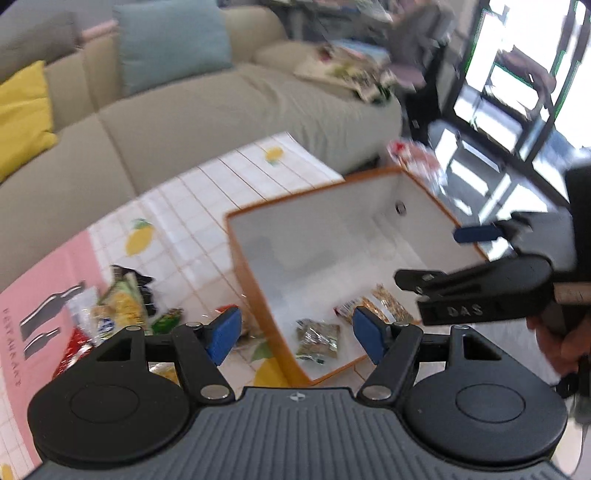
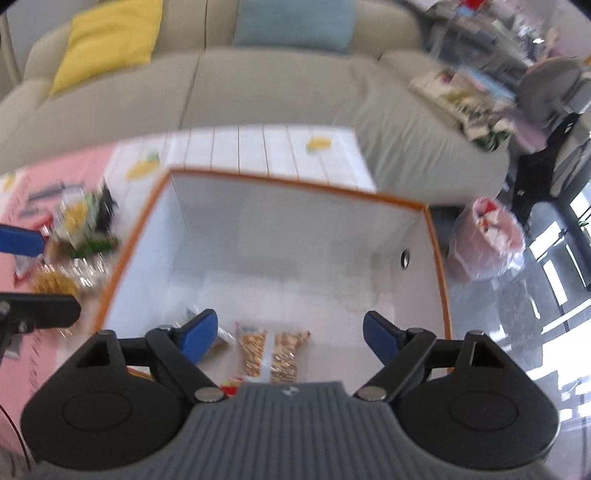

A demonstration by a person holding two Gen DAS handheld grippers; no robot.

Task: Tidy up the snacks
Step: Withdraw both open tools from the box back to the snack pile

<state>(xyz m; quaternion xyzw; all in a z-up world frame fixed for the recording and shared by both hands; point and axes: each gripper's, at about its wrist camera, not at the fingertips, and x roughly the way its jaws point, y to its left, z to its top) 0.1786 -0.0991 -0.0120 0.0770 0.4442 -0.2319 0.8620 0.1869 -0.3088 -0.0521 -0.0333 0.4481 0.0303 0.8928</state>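
Two hand-held tongs hover over a bench (image 1: 236, 173) covered with a white tiled cloth printed with lemons and a pink panel at its left. The left tongs (image 1: 297, 334) stand wide apart with nothing between their blue pads, positioned above the near left wall of an open box (image 1: 255, 280) that has white inner walls and an orange rim. The right tongs (image 2: 286, 334) are likewise spread wide and empty, held above the box interior near its front edge; in the left wrist view they appear at the right, gripped by a hand (image 1: 554, 339). Inside the box, on its white floor, lie a few snack packets: a green packet (image 1: 317, 341) close to the near left corner and two clear packets of mixed crackers (image 2: 271, 356) side by side near the front wall, with a red-and-white packet partly hidden just beside them. The remaining snacks form a loose pile (image 1: 110, 314) on the bench to the left of the box, at the border of the pink panel and the tiled cloth; their labels are blurred. A beige sofa (image 2: 258, 88) stands behind the bench, bearing a yellow cushion (image 2: 110, 37) and a pale blue cushion (image 2: 295, 22). A pink bag (image 2: 487, 240) rests on the floor to the right of the box.
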